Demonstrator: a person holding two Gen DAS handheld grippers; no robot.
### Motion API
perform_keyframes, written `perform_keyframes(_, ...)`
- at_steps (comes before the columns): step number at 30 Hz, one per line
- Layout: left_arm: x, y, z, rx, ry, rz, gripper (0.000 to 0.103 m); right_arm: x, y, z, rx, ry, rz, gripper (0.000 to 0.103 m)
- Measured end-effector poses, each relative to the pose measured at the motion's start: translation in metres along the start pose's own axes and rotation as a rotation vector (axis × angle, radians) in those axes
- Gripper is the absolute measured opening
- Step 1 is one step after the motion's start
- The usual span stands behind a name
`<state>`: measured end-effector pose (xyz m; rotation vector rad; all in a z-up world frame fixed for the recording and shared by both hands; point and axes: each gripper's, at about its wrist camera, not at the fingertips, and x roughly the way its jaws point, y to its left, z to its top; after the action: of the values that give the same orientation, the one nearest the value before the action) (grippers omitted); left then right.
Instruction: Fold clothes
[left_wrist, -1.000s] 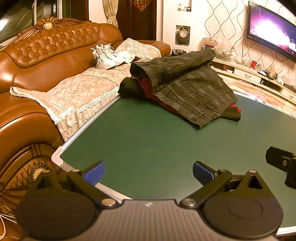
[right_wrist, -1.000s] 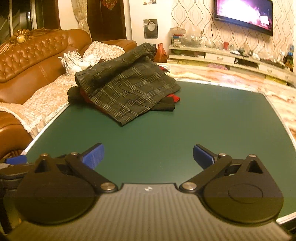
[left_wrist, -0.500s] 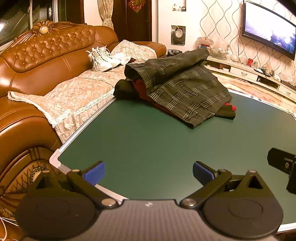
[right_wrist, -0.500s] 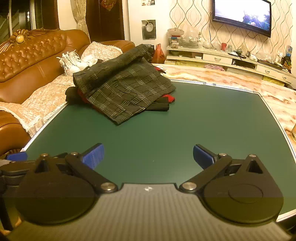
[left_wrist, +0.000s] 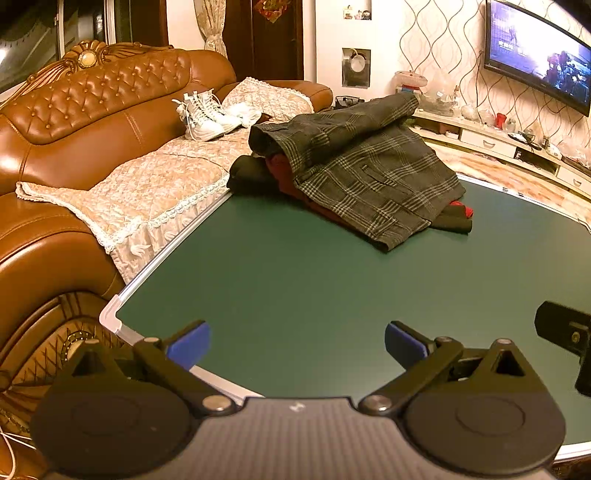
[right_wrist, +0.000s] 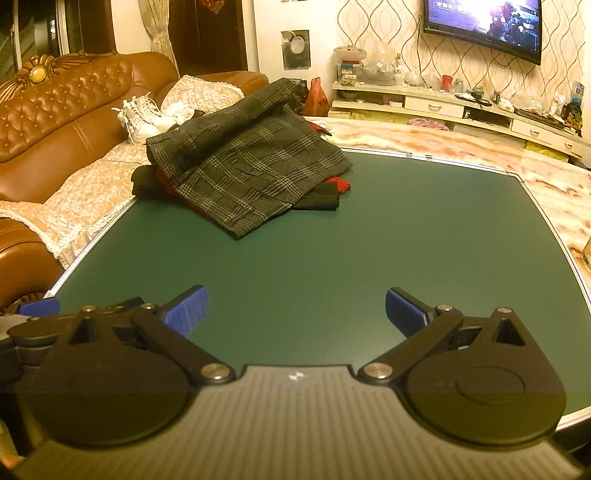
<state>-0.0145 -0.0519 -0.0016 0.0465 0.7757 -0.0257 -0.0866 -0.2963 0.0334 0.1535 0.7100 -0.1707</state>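
Tufted brown leather sofa (left_wrist: 92, 110) left; wall TV (right_wrist: 484, 22) on wavy wallpaper; warm light.

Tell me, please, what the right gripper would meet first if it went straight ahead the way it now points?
Probably bare green tabletop first; the right gripper points past the dark plaid garment, which lies ahead and left, though depth is unclear.

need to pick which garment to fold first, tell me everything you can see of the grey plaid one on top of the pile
The dark grey plaid woven garment with thin pale check lines lies loosely crumpled on top of the pile, at the far left part of the green table. A slit pocket shows on its upper face. One part rises in a ridge toward the back. It drapes over red and black clothes. Neither gripper touches it.
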Motion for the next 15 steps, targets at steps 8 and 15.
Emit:
perform_keyframes(8,0.001,0.004,-0.003,-0.004,0.002,0.005,0.103,0.004,0.004,-0.002,-0.016,-0.003,-0.015,0.103)
perform_keyframes(15,0.006,0.009,-0.005,-0.013,0.004,0.018,0.103,0.01,0.004,-0.003,-0.023,0.005,-0.01,0.103)
